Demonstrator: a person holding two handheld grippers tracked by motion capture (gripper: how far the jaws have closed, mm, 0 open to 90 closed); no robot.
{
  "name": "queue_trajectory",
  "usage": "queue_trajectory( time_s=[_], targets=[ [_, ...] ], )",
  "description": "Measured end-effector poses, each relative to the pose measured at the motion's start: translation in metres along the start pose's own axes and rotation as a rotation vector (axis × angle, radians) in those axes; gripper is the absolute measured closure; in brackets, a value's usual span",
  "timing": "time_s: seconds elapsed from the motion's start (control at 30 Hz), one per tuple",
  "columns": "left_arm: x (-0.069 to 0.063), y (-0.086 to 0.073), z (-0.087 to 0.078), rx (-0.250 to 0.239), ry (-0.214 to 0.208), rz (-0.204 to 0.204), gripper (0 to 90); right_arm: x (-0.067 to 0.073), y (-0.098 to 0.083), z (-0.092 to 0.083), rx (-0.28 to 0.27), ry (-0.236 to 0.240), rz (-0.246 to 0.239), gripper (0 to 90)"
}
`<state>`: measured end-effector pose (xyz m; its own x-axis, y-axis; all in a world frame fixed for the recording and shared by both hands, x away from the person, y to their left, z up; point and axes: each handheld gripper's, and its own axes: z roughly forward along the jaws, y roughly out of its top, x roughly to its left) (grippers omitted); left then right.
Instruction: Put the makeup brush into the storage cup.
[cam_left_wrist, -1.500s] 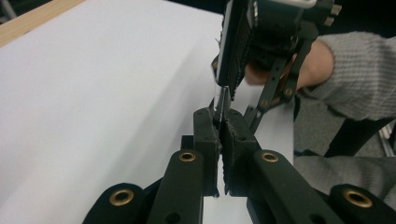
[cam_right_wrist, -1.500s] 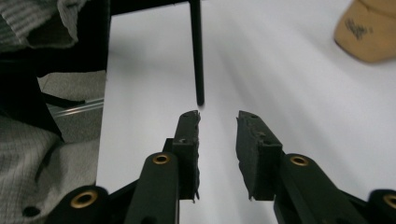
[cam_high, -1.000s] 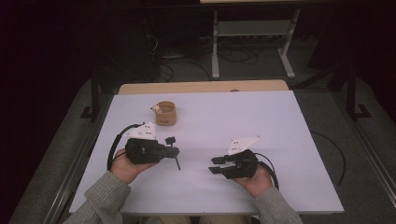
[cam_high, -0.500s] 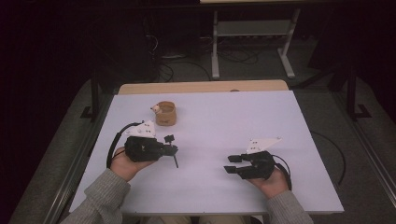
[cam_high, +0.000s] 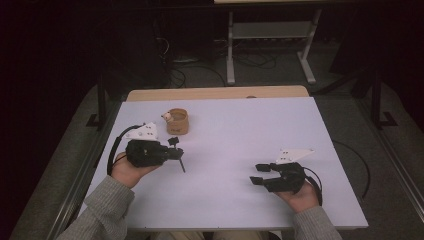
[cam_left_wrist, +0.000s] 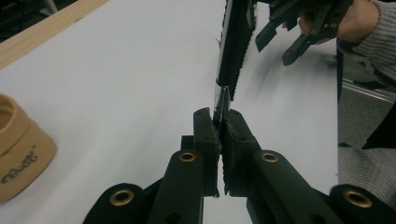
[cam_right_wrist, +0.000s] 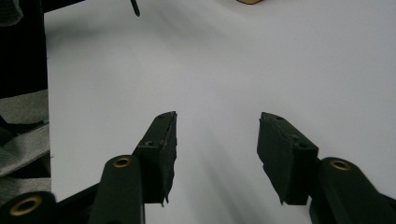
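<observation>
My left gripper (cam_high: 175, 148) is shut on a thin black ribbed strip (cam_high: 181, 163) that slants down to the white table (cam_high: 240, 130). In the left gripper view the jaws (cam_left_wrist: 221, 114) pinch the strip's (cam_left_wrist: 236, 42) lower end, and it runs away from the camera. My right gripper (cam_high: 256, 174) is at the front right, apart from the strip. Its jaws have just been opening and nothing lies between them (cam_right_wrist: 217, 121). The right gripper (cam_left_wrist: 280, 37) also appears beyond the strip in the left gripper view.
A tan ring-shaped roll (cam_high: 176, 121) stands on the table just behind the left gripper, seen close at the left (cam_left_wrist: 18, 149). A wooden edge (cam_high: 215, 93) borders the far side. Cables and a metal stand (cam_high: 270, 30) lie on the floor beyond.
The right hand has drawn its gripper to the right and toward the front edge, away from the strip, and its jaws have spread wider. The left hand and the strip stayed put.
</observation>
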<state>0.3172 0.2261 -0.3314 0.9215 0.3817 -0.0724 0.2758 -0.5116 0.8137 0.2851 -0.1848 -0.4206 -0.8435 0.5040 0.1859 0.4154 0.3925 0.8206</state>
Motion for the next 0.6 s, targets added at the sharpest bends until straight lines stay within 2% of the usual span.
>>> queue_trajectory(
  time_s=[0.33, 0.47, 0.53, 0.6],
  targets=[
    [0.009, 0.009, 0.001, 0.020, 0.018, 0.010, 85.6, -0.008, -0.007, -0.020, -0.034, -0.061, 0.025, 40.7],
    [0.013, 0.007, -0.001, 0.036, 0.022, 0.001, 85.6, -0.009, -0.009, -0.025, -0.041, -0.071, 0.042, 38.4],
    [0.015, 0.007, -0.003, 0.025, 0.023, -0.016, 85.7, -0.010, -0.009, -0.028, -0.052, -0.074, 0.043, 36.8],
    [0.017, 0.009, -0.004, 0.027, 0.025, -0.014, 85.7, -0.011, -0.010, -0.031, -0.057, -0.077, 0.054, 35.8]
  ],
)
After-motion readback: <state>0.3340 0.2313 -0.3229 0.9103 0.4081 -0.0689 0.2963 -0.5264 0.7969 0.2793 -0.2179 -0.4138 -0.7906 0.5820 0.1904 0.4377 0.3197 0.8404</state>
